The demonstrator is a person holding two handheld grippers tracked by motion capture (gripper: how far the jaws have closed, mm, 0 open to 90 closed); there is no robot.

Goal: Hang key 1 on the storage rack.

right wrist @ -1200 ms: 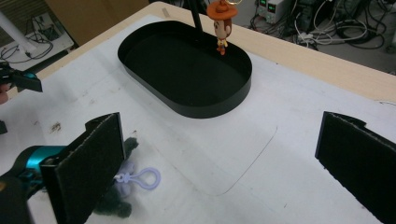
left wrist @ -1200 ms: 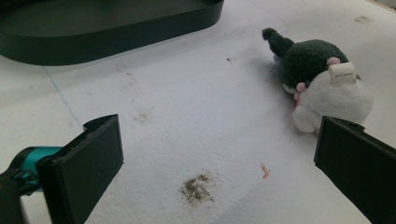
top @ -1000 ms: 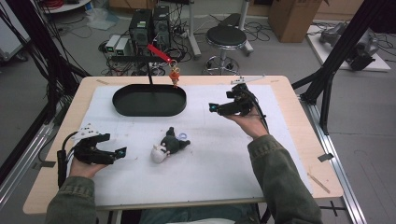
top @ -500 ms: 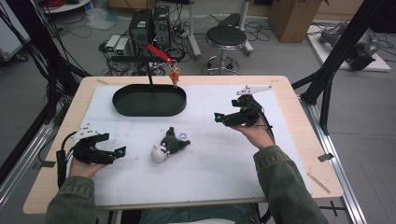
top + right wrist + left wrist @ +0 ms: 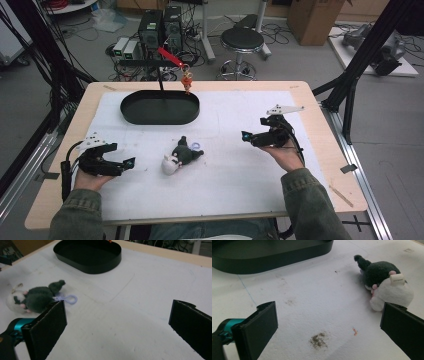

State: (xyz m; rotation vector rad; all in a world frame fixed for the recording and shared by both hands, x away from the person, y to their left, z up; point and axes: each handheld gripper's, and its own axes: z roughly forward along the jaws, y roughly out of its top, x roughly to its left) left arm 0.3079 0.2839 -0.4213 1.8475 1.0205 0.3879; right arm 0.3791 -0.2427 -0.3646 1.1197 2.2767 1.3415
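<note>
While both of my hands rested over the white mat (image 5: 240, 190), my left gripper (image 5: 131, 163) had its jaws spread wide, with nothing between them but bare, stained mat. In the left gripper view the plush toy (image 5: 384, 283) lay on its side just beyond my right-hand jaw, close to it, though I could not tell whether the two touched. My right gripper (image 5: 244, 136) was likewise wide open and held nothing; its jaws framed only empty mat, and the toy lay well off to one side past the near jaw, its lilac loop (image 5: 68, 299) pointing toward the gap. From the high view the plush toy sat near the middle of the mat, between my two grippers and nearer the left one. The black oval tray (image 5: 131, 111) stood farther back, apart from the toy and from both grippers.
</note>
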